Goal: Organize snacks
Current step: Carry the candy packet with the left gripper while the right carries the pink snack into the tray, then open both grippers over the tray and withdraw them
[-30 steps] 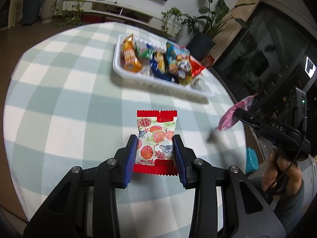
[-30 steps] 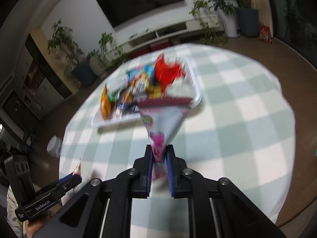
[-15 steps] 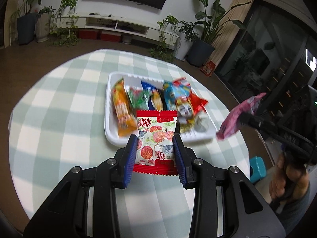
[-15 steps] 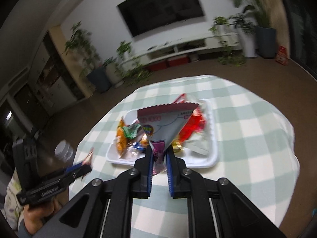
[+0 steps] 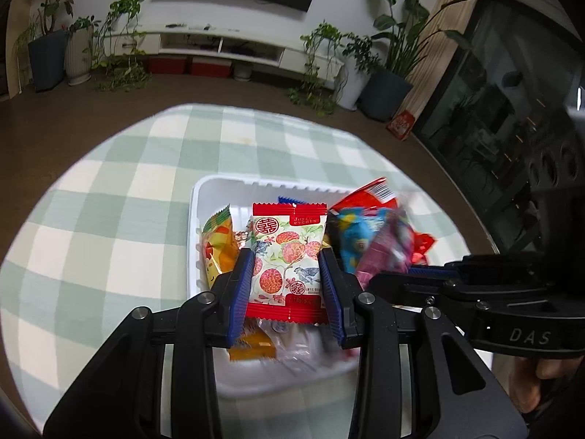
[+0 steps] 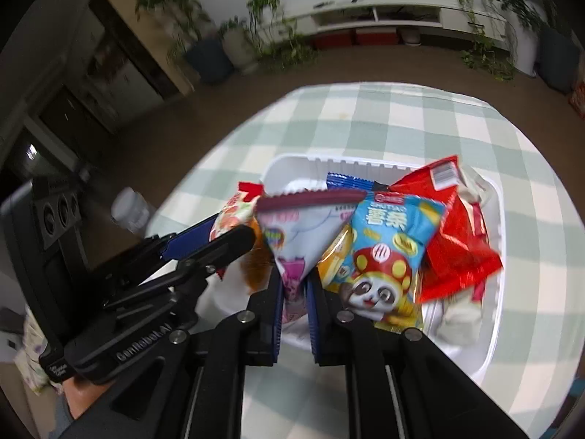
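Observation:
My left gripper (image 5: 287, 274) is shut on a red-edged candy packet (image 5: 289, 256) printed with lychees and birds, held above the white tray (image 5: 219, 190). My right gripper (image 6: 294, 285) is shut on a pink and white triangular snack pouch (image 6: 299, 226), also over the white tray (image 6: 490, 347). The tray holds several snacks: a blue panda packet (image 6: 384, 252), a red bag (image 6: 453, 241) and an orange-yellow packet (image 5: 219, 245). The right gripper (image 5: 387, 281) shows in the left wrist view with the pouch (image 5: 387, 252); the left gripper (image 6: 219, 234) shows at left in the right wrist view.
The tray sits on a round table with a green and white checked cloth (image 5: 109, 197). Potted plants (image 5: 387, 73) and a low white TV cabinet (image 5: 219, 47) line the far wall. A person's hand (image 5: 530, 384) grips the right tool's handle.
Both grippers have travelled forward across the table with their packets and now hang over the tray. The tray has grown large and close in both views. Neither grip has altered.

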A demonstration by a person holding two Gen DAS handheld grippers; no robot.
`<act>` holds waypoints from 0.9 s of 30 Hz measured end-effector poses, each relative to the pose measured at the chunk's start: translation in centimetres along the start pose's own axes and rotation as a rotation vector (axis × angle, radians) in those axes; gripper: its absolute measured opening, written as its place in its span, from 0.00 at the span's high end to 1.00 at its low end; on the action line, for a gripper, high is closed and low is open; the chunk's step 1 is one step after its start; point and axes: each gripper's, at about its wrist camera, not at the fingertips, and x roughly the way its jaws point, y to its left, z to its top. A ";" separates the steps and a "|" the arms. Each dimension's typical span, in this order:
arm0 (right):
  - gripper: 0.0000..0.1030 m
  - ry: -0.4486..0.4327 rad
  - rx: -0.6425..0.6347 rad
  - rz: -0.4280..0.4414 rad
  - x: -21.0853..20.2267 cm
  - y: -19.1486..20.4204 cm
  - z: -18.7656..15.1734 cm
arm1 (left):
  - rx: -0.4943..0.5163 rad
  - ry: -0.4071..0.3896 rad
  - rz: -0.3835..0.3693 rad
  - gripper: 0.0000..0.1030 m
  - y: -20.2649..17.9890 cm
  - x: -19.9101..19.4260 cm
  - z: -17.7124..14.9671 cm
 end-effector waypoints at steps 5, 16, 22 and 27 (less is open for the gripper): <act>0.87 0.034 0.000 -0.062 2.4 -0.8 1.6 | 0.025 0.032 0.009 0.67 0.4 2.9 -0.6; 0.84 0.026 0.025 -0.099 4.9 -1.0 2.0 | 0.053 0.042 0.032 0.59 0.3 4.3 -1.7; 0.72 -0.002 0.036 -0.129 4.1 -1.2 2.0 | 0.052 0.003 0.054 0.28 0.3 3.5 -1.7; 0.60 -0.034 0.027 -0.130 3.2 -0.9 1.9 | 0.041 -0.008 0.054 0.11 0.3 2.9 -2.0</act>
